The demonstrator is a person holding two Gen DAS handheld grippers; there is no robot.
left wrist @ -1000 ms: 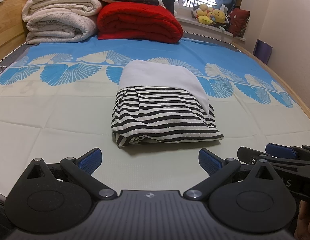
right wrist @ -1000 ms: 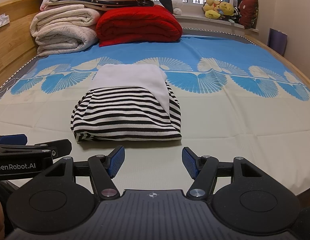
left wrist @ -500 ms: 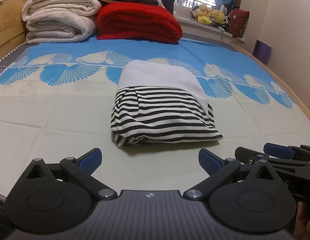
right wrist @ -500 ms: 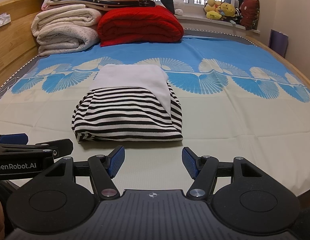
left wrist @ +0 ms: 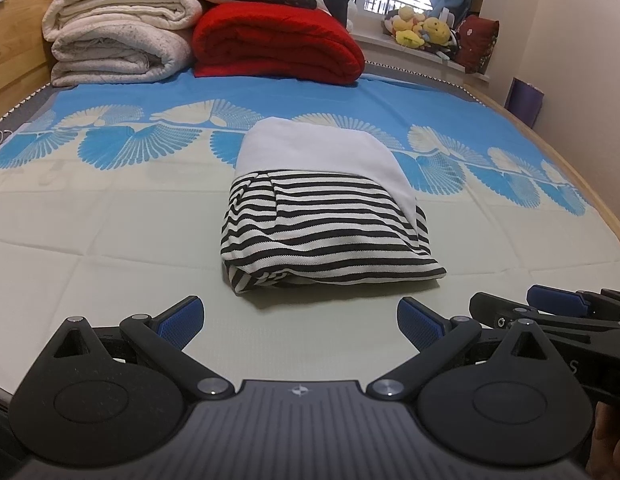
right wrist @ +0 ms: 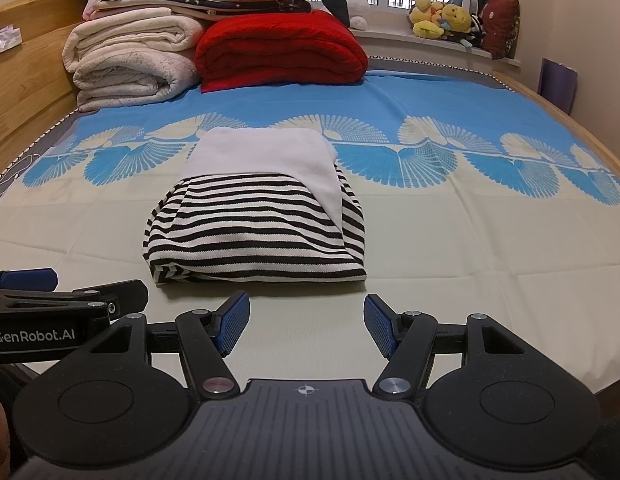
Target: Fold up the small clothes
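The striped garment (left wrist: pixel 326 236) lies folded into a compact bundle on the bed (left wrist: pixel 109 220), on the pale part of the sheet just short of the blue fan-patterned band. Its black-and-white striped half faces the claws; a plain white panel (left wrist: pixel 318 148) covers the far half and runs down the right side.

The left claw (left wrist: pixel 299 322) hovers low over the sheet, just in front of the bundle's near edge and apart from it — its blue pads (left wrist: pixel 179 322) are spread wide and hold nothing. The garment sits straight ahead of it, a little to the right of centre.

The right claw (right wrist: pixel 305 326) hangs beside the left one, also short of the bundle and not touching it. Its fingers stand parted, less widely than the left's, with nothing between them. From its camera the garment (right wrist: pixel 253 232) lies ahead and slightly to the left.

Each claw shows at the edge of the other's view — the two are close together.

At the head of the bed lie a rolled red blanket (left wrist: pixel 277 44) and stacked cream quilts (left wrist: pixel 117 48).
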